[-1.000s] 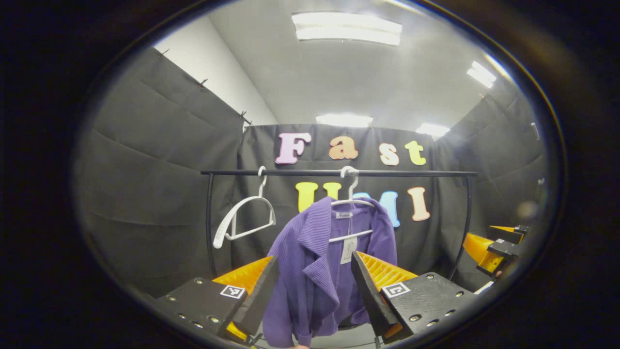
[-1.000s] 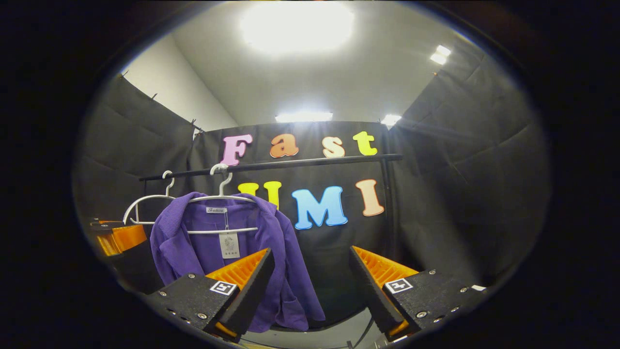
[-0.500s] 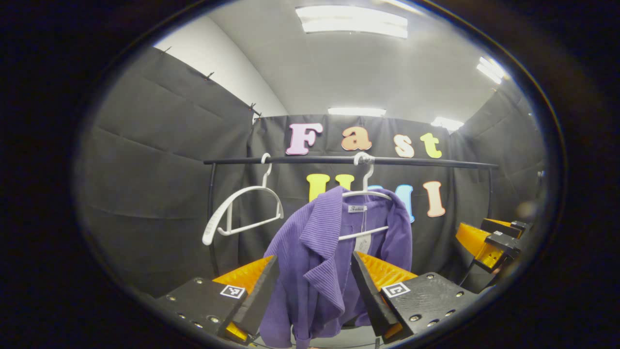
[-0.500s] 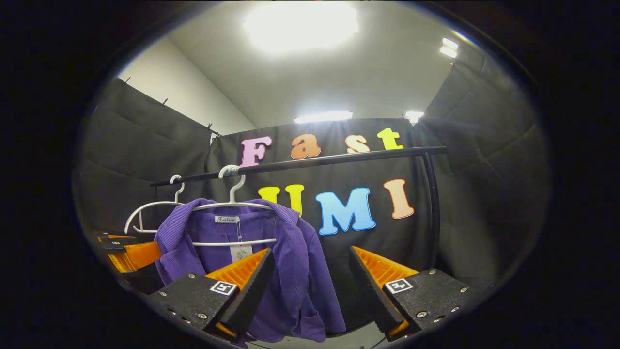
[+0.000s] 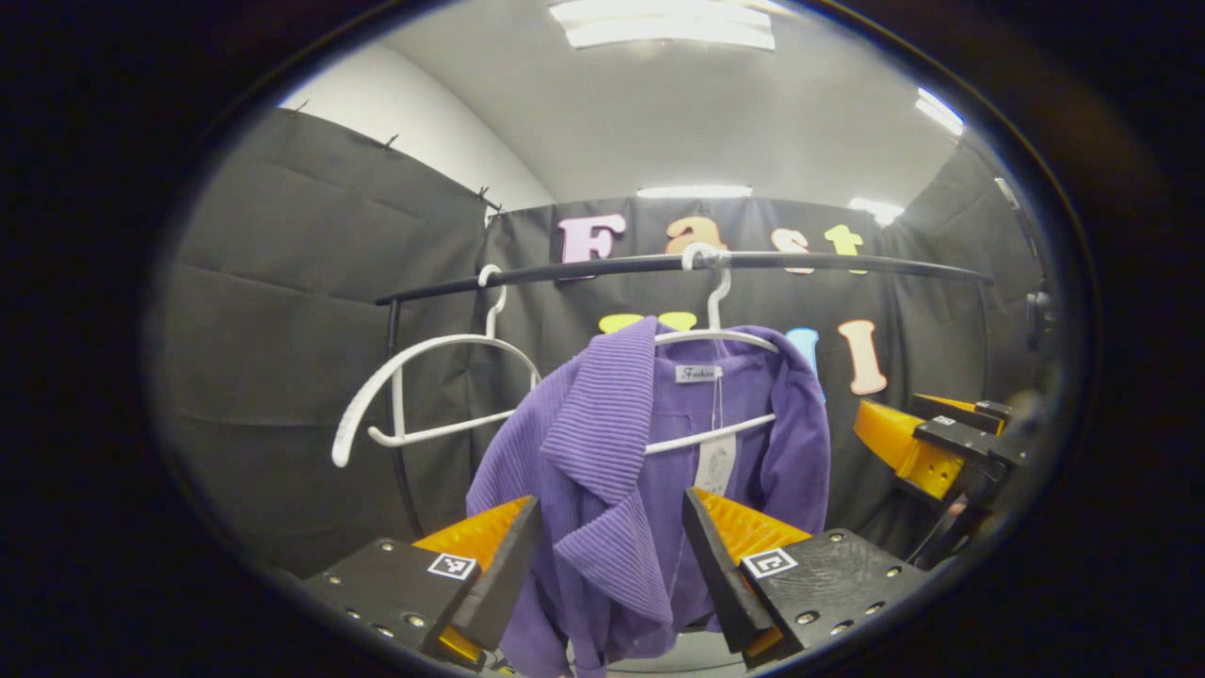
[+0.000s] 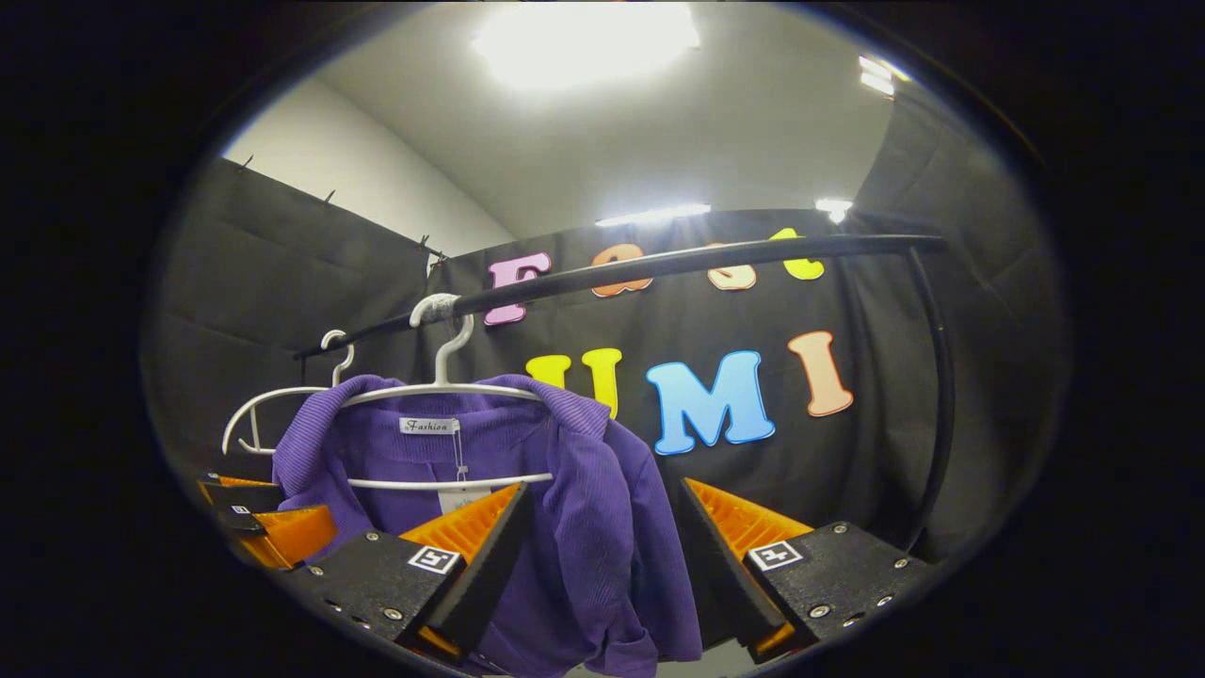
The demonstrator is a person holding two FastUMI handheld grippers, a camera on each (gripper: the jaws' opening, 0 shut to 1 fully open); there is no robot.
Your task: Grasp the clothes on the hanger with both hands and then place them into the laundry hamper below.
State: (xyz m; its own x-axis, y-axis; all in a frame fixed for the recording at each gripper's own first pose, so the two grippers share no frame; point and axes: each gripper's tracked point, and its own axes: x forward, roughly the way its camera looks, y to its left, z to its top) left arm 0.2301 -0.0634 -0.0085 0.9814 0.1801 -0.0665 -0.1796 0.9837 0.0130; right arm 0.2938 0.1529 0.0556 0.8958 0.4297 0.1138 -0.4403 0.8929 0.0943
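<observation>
On the black rail (image 5: pixel 659 266) the purple jacket (image 5: pixel 602 471) is hanging from its white hanger (image 5: pixel 715 334), and we are closing in on it from both sides. Over the last second the jacket has been growing larger in both views and the rail has been climbing higher, so we are moving forward and slightly lower.

Our left gripper (image 5: pixel 612 565) is spread wide, and the ribbed lapel is now lining up between its fingers, though it is not yet pinching anything. Our right gripper (image 6: pixel 602 556) is also spread wide, with the jacket's other shoulder and sleeve (image 6: pixel 612 527) sitting in its gap. An empty hanger (image 5: pixel 424 395) is hanging beside the jacket.

We are judging this as the late approach: both grasps are still to come, and the hamper is lying somewhere below our views.
</observation>
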